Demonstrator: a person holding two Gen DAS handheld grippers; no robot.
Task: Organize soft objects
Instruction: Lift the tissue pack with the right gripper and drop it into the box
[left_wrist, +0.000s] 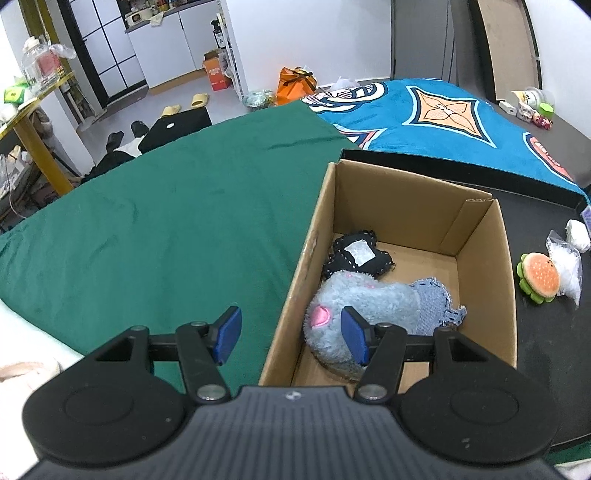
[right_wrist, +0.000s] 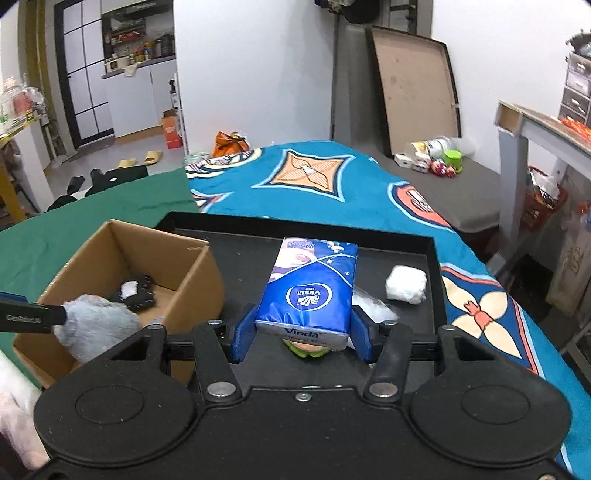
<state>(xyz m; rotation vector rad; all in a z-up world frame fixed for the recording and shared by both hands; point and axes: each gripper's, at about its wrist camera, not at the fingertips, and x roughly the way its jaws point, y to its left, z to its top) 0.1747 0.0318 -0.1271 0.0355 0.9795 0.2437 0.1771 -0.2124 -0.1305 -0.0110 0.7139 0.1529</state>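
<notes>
Over the black tray (right_wrist: 399, 251), the right gripper (right_wrist: 302, 334) is clamping the soft, squashy Vinda tissue pack (right_wrist: 308, 291) at its near end while the left gripper (left_wrist: 290, 334) is hanging open over the cardboard box (left_wrist: 476, 236)

we find the cardboard box (left_wrist: 476, 236) open at the top, its far right floor bare; the grey plush (left_wrist: 362, 310) and black pouch (left_wrist: 356, 254) crowd the near left. on the black tray (right_wrist: 399, 242), the burger toy (left_wrist: 539, 273), plastic bag (left_wrist: 567, 266) and white wad (right_wrist: 405, 284) obstruct the right side; the strip beside the box lies free
</notes>
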